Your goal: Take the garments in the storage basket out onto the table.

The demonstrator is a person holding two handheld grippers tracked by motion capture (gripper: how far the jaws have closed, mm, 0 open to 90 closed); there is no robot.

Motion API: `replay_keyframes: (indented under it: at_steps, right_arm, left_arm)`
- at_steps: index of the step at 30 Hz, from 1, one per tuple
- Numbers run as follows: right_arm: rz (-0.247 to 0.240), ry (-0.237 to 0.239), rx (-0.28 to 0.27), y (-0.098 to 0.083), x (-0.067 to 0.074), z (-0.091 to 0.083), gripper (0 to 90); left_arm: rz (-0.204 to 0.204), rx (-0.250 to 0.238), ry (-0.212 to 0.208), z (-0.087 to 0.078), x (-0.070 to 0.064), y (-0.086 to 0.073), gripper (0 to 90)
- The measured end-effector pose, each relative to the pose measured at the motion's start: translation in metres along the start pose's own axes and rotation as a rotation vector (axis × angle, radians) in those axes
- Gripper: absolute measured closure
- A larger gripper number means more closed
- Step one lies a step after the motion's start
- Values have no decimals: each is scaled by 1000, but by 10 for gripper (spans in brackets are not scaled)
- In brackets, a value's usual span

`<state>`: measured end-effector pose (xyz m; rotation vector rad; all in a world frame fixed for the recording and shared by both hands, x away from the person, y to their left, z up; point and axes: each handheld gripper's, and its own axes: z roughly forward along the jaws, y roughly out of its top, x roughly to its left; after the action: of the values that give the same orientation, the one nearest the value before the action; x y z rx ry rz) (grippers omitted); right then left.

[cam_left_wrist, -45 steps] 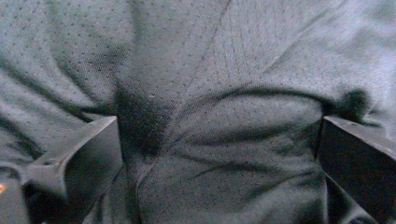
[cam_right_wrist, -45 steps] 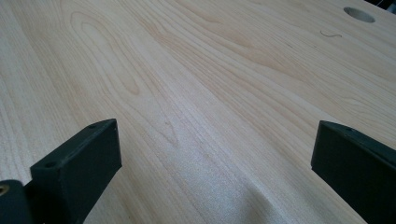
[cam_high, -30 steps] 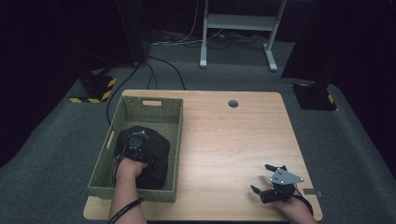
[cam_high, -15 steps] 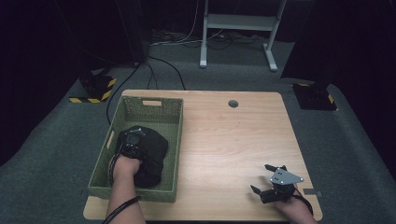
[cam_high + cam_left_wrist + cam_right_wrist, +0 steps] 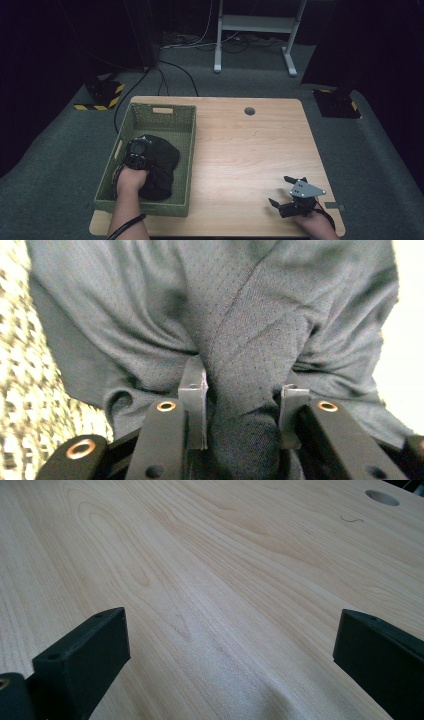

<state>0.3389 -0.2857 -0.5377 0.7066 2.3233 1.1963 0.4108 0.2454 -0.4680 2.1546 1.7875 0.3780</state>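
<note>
Left gripper (image 5: 242,412) pinches a fold of dark, crumpled mesh garment (image 5: 250,315)

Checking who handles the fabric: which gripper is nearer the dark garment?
Left. The left gripper pinches the dark garment in the basket; the right gripper sits far across the table.

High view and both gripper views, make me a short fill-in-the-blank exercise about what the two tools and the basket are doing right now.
1. The dark grey mesh fabric garment lies inside the green woven ____.
2. The left tool is shut on a fold of the ____.
3. The right tool rests with its jaws ____ over the light wooden table.
4. The round hole is near the table's ____ edge.

Missing words: basket; garment; open; far
</note>
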Motion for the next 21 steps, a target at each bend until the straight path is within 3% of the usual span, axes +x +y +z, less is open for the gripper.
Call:
replay_keyframes:
  at_steps: [13,21]
  right_arm:
    - [2,0,-2,0,0,0,12]
    - [4,0,-5,0,-1,-1,12]
  left_arm:
    - [4,-134,-17,-25,-4,0,663]
    - [-20,-227,-28,-39,-3,-6,663]
